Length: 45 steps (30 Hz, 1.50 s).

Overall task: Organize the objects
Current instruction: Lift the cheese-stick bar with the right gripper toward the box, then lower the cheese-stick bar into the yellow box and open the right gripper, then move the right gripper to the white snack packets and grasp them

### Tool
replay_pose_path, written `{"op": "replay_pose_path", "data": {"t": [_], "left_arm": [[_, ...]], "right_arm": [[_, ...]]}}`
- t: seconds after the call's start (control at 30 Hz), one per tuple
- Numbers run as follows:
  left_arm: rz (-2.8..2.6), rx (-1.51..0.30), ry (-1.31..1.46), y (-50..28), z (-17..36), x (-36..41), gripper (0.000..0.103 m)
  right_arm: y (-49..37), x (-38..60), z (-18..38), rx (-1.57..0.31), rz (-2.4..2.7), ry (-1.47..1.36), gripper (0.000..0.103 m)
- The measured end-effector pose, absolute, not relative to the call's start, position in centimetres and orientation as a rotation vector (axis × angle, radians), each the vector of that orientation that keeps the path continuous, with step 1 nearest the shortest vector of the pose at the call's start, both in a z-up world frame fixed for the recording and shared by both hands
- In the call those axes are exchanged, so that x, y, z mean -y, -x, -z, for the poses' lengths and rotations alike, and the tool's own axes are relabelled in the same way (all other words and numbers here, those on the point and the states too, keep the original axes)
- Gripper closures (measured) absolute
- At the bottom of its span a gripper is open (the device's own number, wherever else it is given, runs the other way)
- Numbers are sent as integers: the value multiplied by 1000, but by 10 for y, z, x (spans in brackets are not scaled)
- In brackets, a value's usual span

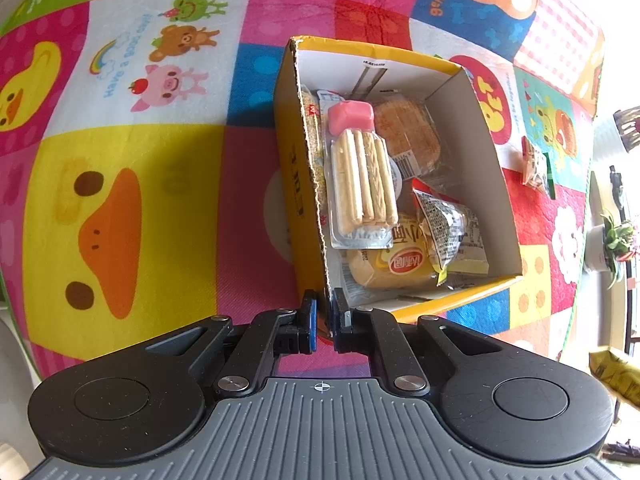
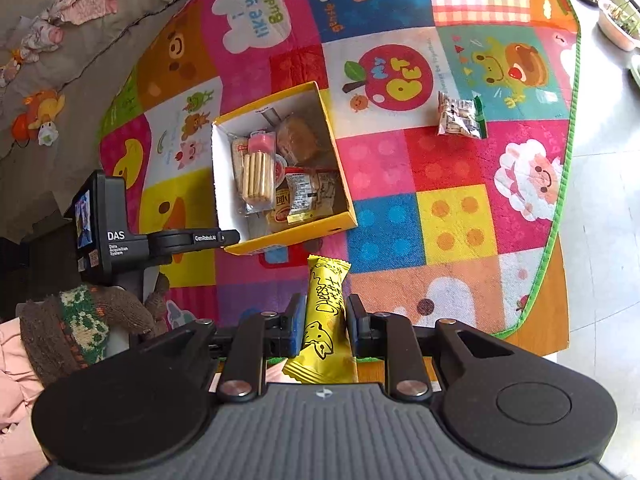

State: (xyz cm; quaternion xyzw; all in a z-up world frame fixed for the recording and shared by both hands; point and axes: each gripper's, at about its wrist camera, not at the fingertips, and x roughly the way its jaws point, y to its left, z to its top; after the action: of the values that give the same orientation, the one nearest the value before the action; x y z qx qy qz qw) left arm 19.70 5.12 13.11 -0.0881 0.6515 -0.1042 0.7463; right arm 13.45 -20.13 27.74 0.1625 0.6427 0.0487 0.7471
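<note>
An open yellow cardboard box (image 1: 298, 184) stands on the patchwork play mat (image 1: 120, 200). It holds several wrapped snacks, with a pack of biscuit sticks (image 1: 362, 180) on top. My left gripper (image 1: 325, 318) is shut on the box's near corner wall. From the right wrist view the same box (image 2: 296, 236) sits mid-mat, and the left gripper (image 2: 228, 236) pinches its near-left corner. My right gripper (image 2: 326, 306) is shut on a long yellow cheese snack packet (image 2: 326, 276), held above the mat just in front of the box.
A clear snack packet with a green end (image 2: 460, 118) lies loose on the mat, right of the box. A hand in a knitted glove (image 2: 88, 320) holds the left tool. Patterned bedding (image 2: 60, 60) borders the mat's left; potted plants (image 2: 618, 28) stand on the floor beyond its green edge.
</note>
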Motion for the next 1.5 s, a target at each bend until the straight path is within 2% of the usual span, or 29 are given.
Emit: {"op": "replay_pose_path", "data": {"t": [0.37,0.6,0.73,0.97,1.07,1.13,1.2,1.33,1.5], "left_arm": [[236,-1411,184,-195,-133,-52,94],[225,-1410,203,-195,-133,-55,94],[215,-1416,206,-196,-133,-54,94],[176,-1438,224,-199,-132,-53,94],[159,-1443,224,-199,-132,-52,95],[147,-1446,225,-199,-133,-52,95],[137,-1449,226,-199,-133,-51,95],[111,-1451,220,-198,-135,-49,95],[88,-1448,211,-197,-140,-48,94]], "right_arm": [[-199,145,-321,-1169,-248,-460,80],[-181,171,-285,-1254,-147,-436,80],[-161,209,-257,-1325,-55,-462,72],[-144,268,-222,-1392,64,-468,70],[-157,289,-213,-1381,90,-452,57],[-173,304,-206,-1362,93,-433,42],[-193,320,-196,-1361,97,-442,37],[-233,364,-160,-1377,161,-679,37],[-250,417,-81,-1331,421,-1377,37]]}}
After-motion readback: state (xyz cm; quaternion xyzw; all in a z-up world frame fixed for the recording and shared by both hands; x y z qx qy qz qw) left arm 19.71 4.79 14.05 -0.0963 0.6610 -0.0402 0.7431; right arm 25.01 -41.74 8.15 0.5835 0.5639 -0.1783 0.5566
